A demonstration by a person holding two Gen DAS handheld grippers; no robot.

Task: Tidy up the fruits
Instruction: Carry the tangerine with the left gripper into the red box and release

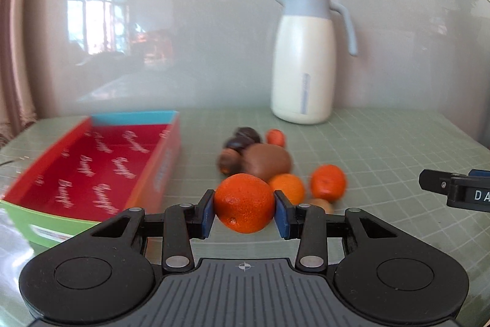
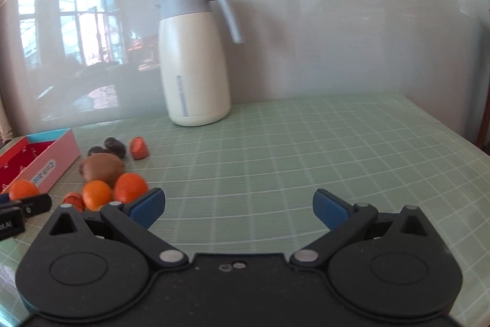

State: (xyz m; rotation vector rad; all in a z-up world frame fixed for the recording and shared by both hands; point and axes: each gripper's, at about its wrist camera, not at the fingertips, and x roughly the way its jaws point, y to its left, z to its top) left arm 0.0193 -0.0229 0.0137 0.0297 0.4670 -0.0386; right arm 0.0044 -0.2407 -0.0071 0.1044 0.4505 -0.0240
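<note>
Left wrist view, read from left to right: at about nine o'clock we see an open cardboard box (image 1: 92, 170) with a red printed floor, green near wall and blue far wall, and no fruit visible inside it. At the centre, our left gripper (image 1: 244, 210) has its blue pads (image 1: 207, 216) pressed against both sides of a round orange tangerine (image 1: 244, 207), so we hold it; whether it is lifted off the mat we cannot tell. Just beyond it, toward twelve and one o'clock, lie the remaining fruits in a loose cluster: a brown kiwi (image 1: 267, 162), dark fruits (image 1: 245, 138) behind it, and more small tangerines (image 1: 327, 182) to its right. A cream jug (image 1: 303, 60) with a pale blue lid stands farther back at one o'clock, against a glossy wall. At three o'clock the tip of our right gripper (image 2: 239, 206) pokes into the frame. In the right wrist view, those fingers are spread wide and hold nothing, hovering above the green gridded mat (image 2: 306, 149), with the fruit cluster off at ten o'clock and the box at nine. We judge the step in hand to be carrying the held tangerine to the box. The relation that matters: the box's opening lies to the left of the held fruit, its long axis running away from us toward eleven o'clock, and our left hand is the nearer one, so a short leftward carry over the near wall should serve.
</note>
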